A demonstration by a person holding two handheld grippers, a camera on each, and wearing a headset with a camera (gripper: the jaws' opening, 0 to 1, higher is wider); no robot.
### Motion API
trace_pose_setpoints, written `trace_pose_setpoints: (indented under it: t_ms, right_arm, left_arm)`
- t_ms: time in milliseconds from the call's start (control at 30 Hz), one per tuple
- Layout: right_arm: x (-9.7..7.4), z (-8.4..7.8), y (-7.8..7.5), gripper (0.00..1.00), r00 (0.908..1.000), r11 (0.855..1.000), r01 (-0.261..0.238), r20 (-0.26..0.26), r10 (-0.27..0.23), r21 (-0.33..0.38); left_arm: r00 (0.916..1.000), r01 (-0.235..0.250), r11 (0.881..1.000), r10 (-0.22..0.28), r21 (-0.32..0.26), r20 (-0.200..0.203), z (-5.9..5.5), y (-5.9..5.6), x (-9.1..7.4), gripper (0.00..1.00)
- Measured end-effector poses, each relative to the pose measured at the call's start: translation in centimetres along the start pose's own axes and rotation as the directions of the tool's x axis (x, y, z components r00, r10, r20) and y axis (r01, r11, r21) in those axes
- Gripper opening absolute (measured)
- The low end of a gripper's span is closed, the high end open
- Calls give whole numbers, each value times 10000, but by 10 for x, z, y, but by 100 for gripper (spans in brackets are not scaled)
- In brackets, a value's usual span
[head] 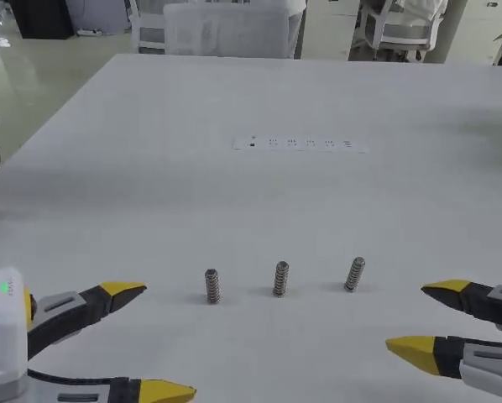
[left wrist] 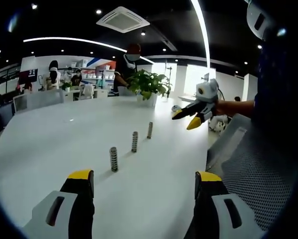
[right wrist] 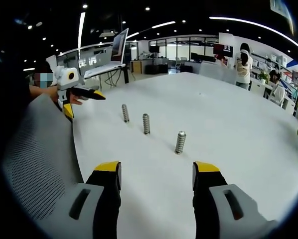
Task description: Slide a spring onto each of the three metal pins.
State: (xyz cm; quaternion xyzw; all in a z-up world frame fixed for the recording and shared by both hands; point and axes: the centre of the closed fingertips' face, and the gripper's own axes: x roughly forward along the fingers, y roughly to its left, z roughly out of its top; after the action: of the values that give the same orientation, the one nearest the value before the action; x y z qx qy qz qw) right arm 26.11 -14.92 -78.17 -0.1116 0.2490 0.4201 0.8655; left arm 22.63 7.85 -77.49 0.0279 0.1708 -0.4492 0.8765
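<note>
We judge the task done: the left pin (head: 212, 286), middle pin (head: 280, 279) and right pin (head: 354, 274) stand on the desk (head: 251, 193), each wearing a spring (head: 280, 284). Our left gripper (head: 167, 339) and right gripper (head: 406, 316) flank them, fingers wide, empty.

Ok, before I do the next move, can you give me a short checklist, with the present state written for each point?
1. Left spring stands on the table, slid onto its pin: ok.
2. Middle spring slid onto its pin: ok.
3. Right spring slid onto its pin: ok.
4. Right spring stands straight: cannot tell; it looks a little tilted in the head view.
5. Left hand-held gripper open, holding nothing, apart from the springs: ok.
6. Right hand-held gripper open, holding nothing, apart from the springs: ok.
</note>
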Motion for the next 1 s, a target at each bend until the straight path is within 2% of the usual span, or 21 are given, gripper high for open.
trace_pose_setpoints:
  t_ms: [433,533,767,833,1000]
  right_arm:
    - [4,-3,-3,87,9996,9999,73,270,-71,-79]
    - [6,-1,-4,98,9988,9999,89,481,-85,-96]
    - [7,-9,-6,99,9996,9998,63,262,-58,-185]
    - [8,-7,-6,99,9995,9999,28,328,-24,-123]
    - [10,-7,-8,99,9994,9999,63,337,-60,-79]
  left_arm:
    - [10000,-61,10000,61,-59,-36,-1,0,1,86]
    - [10000,-34,10000,34,-61,-68,-1,-1,3,87]
    - [9999,-113,9997,111,-227,-90,-2,-1,3,95]
    - [9996,-186,9991,178,-372,-204,-4,1,3,98]
    - [9985,-247,9982,221,-538,-494,-10,2,3,98]
